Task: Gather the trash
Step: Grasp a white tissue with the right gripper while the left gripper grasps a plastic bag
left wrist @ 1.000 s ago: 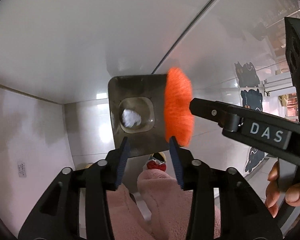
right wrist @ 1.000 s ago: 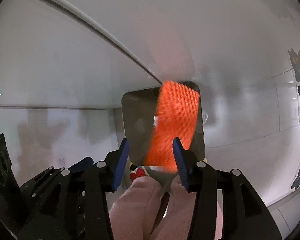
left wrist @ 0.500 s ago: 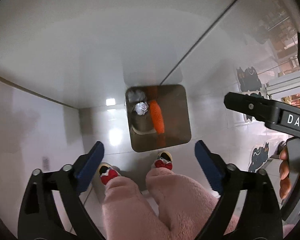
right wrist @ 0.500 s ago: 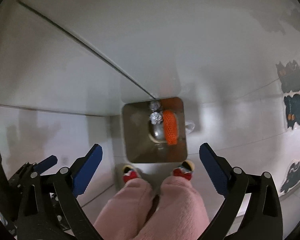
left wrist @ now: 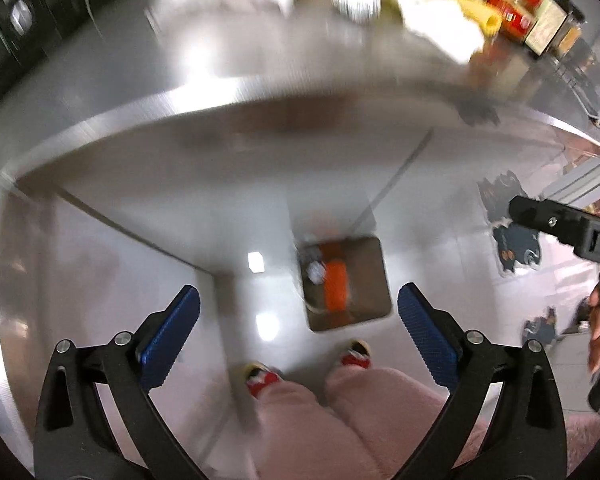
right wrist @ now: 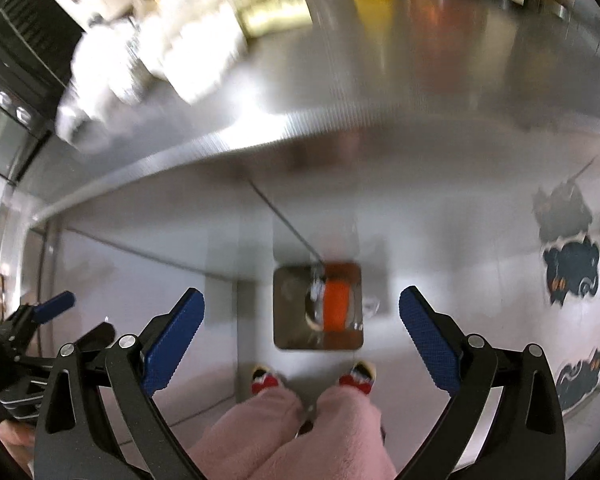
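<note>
Steel made up the broad tabletop (left wrist: 188, 80), its brushed edge curving across the upper half of both wrist views, with blurred bottles and white clutter at its far side. Below it lay a pale glossy floor (left wrist: 148, 248) bearing dark cat-shaped stickers (right wrist: 572, 272). On that floor, just ahead of the person's red-toed slippers (right wrist: 266, 380) and fuzzy pink trouser legs (left wrist: 340, 420), stood a square metal trash bin (right wrist: 292, 312), open at the top. Inside it sat an orange mesh piece of trash (right wrist: 336, 306) beside crumpled silvery-white scraps (left wrist: 315, 270). The left claw (left wrist: 298, 336) was spread wide, its jaws having just been opening, with nothing between the blue pads. The right claw (right wrist: 302, 334) was likewise spread wide and empty, its jaws also having just opened, well above the bin.
</note>
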### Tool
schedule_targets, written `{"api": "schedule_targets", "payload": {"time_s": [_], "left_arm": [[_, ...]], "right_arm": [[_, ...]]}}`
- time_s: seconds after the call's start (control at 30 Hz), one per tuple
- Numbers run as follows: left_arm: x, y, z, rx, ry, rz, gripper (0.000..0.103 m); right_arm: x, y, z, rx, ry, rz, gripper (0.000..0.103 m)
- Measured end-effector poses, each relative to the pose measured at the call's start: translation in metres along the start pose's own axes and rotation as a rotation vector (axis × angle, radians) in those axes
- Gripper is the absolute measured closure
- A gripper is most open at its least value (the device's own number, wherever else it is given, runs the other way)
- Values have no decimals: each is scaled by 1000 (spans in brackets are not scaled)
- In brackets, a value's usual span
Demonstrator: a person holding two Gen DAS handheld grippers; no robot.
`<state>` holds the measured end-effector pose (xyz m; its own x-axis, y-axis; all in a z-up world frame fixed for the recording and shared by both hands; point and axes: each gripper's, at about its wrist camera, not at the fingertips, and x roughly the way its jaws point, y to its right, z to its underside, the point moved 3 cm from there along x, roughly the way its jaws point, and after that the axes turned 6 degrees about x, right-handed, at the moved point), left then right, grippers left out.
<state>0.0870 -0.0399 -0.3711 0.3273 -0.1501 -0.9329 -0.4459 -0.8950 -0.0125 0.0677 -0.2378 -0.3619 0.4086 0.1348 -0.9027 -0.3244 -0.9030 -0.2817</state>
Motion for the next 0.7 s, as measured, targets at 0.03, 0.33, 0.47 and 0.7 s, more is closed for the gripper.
{"api": "schedule_targets", "payload": {"time_s": [0.03,0.33,0.47,0.7], "left_arm": [[-7,-3,-3,0,17,-9,8],[-67,-37,-45,-44,146,-31,8],[-79,-53,-65,-70,185,-31,8],[-83,-66,-101,-50,222,-56,8]], "right_arm": [[-7,-3,-4,-6,21,-4,5],[-56,-39,-55,-35,157,-57,5],[-58,-50,-73,-46,178,-67,5],[-50,-69,-109,-45,192,-72,5]]}}
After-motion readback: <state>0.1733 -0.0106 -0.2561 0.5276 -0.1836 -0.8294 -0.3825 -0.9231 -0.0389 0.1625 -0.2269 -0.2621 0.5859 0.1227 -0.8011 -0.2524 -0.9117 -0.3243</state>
